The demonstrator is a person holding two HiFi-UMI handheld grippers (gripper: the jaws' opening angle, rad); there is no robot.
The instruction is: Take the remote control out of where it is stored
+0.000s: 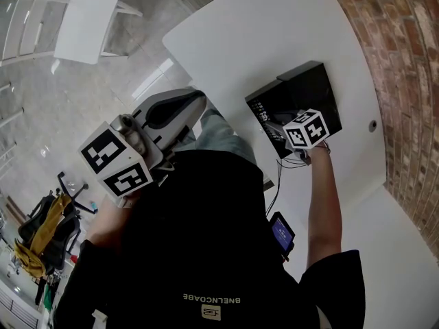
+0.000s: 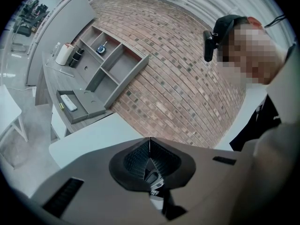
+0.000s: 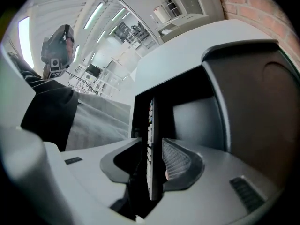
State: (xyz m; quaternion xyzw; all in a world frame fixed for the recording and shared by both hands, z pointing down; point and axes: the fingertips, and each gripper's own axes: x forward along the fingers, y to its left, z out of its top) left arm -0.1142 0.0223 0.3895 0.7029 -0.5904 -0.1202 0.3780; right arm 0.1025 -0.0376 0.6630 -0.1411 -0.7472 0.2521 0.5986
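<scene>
White table [image 1: 274,33], brick wall [image 1: 401,81], remote [image 3: 152,144] in box [image 1: 305,91]

The box [image 1: 309,88] is set on the table [image 1: 274,40] near the brick wall [image 1: 398,81] at the right, the remote control [image 3: 153,125] is stood on edge at the box between the right gripper's [image 3: 152,142] jaws, and the left gripper [image 2: 150,142] is held off the table's left edge.

Rough brick wall [image 2: 187,88], probably plastic remote [image 3: 151,139]
</scene>
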